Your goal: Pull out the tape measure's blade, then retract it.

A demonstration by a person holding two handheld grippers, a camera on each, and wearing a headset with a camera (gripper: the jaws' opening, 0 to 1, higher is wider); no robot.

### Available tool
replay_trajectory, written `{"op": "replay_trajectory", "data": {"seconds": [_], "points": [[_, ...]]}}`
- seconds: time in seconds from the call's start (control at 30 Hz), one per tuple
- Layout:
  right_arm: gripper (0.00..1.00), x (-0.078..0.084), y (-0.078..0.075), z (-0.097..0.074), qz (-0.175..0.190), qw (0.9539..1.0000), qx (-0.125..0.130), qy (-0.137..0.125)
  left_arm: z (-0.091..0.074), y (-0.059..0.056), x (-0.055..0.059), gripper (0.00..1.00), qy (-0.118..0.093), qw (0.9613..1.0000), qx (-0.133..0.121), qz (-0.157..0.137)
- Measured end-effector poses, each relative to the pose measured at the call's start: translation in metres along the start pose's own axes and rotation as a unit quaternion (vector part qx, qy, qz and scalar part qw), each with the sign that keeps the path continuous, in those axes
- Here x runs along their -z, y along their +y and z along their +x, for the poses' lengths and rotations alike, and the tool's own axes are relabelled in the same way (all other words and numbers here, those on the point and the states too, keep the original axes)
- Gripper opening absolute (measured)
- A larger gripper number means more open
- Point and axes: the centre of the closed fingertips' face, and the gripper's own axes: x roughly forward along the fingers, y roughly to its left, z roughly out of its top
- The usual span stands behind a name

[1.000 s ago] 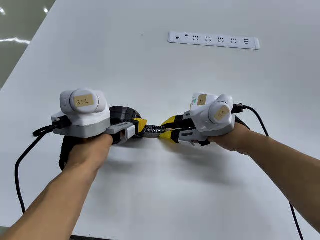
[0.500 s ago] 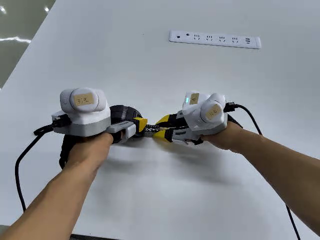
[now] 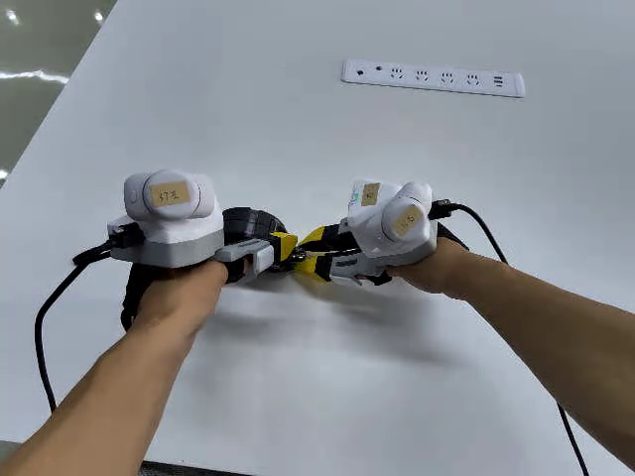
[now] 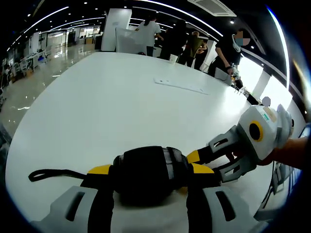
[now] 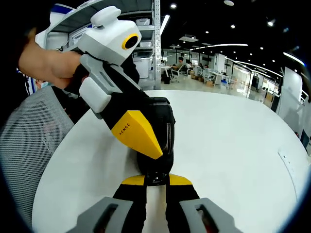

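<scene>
A wide white table (image 3: 327, 377) runs ahead of me. In the left gripper view an open office with ceiling lights and a few people standing lies behind it. A white power strip (image 3: 434, 77) lies flat toward the far edge, and I place everything else from it.

The tape measure (image 3: 248, 228) is well on my side of the strip and a little to its left, just above the tabletop. In the left gripper view it (image 4: 150, 172) is a rounded black case with a grey band down its side. A thin black strap (image 4: 48, 174) loops out of it onto the table, well apart from the strip (image 4: 182, 86).

The left gripper (image 3: 273, 253) is clamped across the case, one yellow-tipped jaw on each side. In its own view (image 4: 150, 170) the jaws press against the black body.

The right gripper (image 3: 313, 250), almost straight below the strip, meets the left one nose to nose. In its own view (image 5: 156, 180) the jaws are nearly together and pinch the small dark end of the blade (image 5: 156, 177). That end sits right at the mouth of the case (image 5: 158, 131), with almost no blade drawn out.
</scene>
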Motion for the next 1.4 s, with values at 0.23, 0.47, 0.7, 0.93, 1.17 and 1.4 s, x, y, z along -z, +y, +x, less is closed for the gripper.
{"op": "replay_trajectory", "data": {"seconds": [0.23,0.47,0.7,0.93,1.17,1.4], "points": [[0.12,0.000,-0.001,0.000,-0.007,0.9999,-0.002,0.007,0.000,0.000,0.000,0.56,0.001,1.0000,-0.003,-0.001],[0.13,0.000,0.000,0.000,-0.012,0.9998,-0.002,0.015,0.001,-0.001,0.000,0.58,0.003,1.0000,-0.005,0.001],[0.13,0.001,-0.001,0.000,-0.015,0.9996,0.002,0.023,0.001,-0.001,0.000,0.59,0.006,0.9999,-0.009,-0.010],[0.14,0.001,-0.003,-0.003,-0.016,0.9995,0.010,0.026,0.002,0.000,0.001,0.60,0.008,0.9998,-0.006,-0.017],[0.18,0.004,-0.004,-0.012,-0.016,0.9993,0.018,0.029,0.002,0.001,0.001,0.61,0.009,0.9998,-0.006,-0.018],[0.23,0.011,-0.005,-0.026,-0.001,0.9993,0.024,0.030,-0.002,0.002,0.003,0.63,0.013,0.9999,-0.002,-0.010]]}}
